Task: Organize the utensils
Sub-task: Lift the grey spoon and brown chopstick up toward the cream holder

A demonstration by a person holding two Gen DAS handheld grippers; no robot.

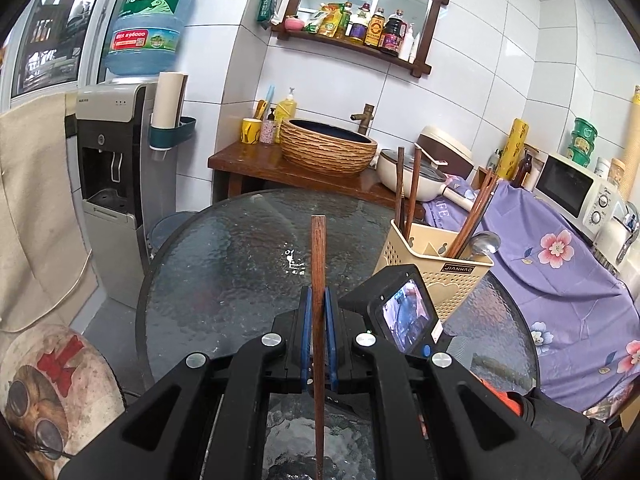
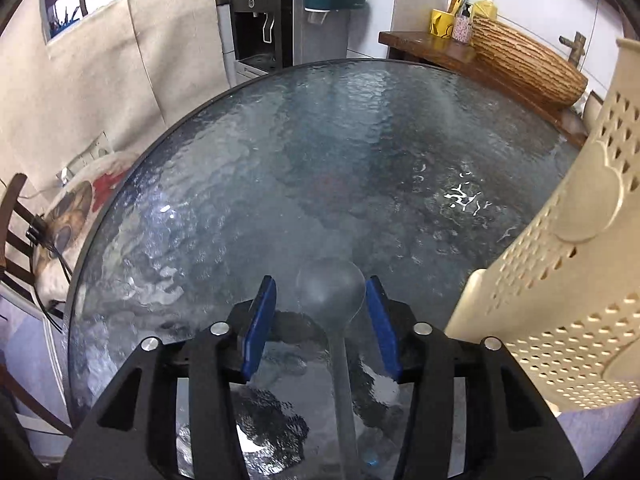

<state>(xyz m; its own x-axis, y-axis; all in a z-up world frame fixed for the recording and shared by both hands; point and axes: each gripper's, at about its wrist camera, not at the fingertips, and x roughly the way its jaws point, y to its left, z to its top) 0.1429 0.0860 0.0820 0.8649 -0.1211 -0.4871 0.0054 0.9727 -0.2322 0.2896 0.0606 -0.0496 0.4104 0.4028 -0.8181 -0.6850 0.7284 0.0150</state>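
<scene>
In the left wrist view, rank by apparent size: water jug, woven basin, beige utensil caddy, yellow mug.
1. Woven basin and water jug: look alike, so unranked.
2. Beige utensil caddy, enlarged by nearness.
3. Yellow mug, clearly smallest.

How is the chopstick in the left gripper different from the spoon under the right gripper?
The chopstick is dark brown wood, thin and straight; the spoon is grey and ends in a rounded bowl. The chopstick is pinched between the shut pads of the left gripper, off the glass table; the spoon lies on the table between the right gripper's open pads, untouched. Both point away along the fingers.
</scene>
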